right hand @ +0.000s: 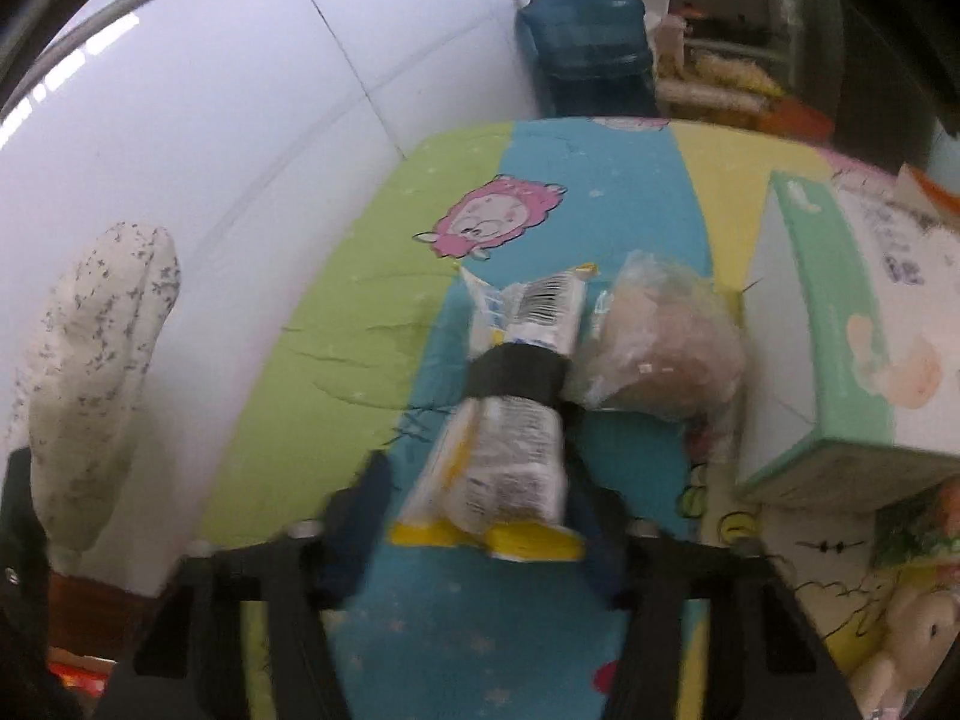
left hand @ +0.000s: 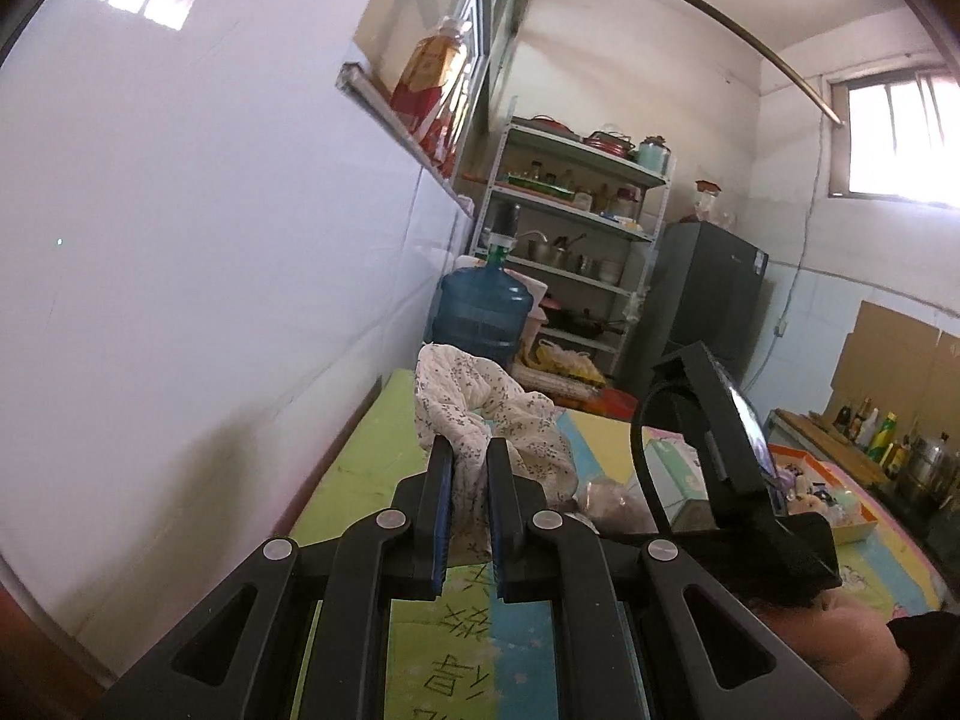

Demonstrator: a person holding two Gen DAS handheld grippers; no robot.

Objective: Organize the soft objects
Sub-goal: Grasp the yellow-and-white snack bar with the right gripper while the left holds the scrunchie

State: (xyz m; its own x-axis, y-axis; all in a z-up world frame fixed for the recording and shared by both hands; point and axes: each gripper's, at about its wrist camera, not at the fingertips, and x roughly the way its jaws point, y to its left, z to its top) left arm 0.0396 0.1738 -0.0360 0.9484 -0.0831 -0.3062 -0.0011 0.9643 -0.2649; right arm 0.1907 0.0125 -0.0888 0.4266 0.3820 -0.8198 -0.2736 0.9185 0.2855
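One cream floral cloth (left hand: 480, 414), bunched, pinched by left claw (left hand: 469, 480).

Cartoon-print table cover (right hand: 360, 330); on it: banded packet (right hand: 516, 396), bagged bun (right hand: 666, 348), tissue box (right hand: 840, 324).

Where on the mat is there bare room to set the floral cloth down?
The green strip between the white wall and the banded yellow packet lies bare, as does the far blue stretch by the pink cartoon sheep. Right of the packet is crowded: bagged brown item, tissue box. The left gripper grips the floral cloth.
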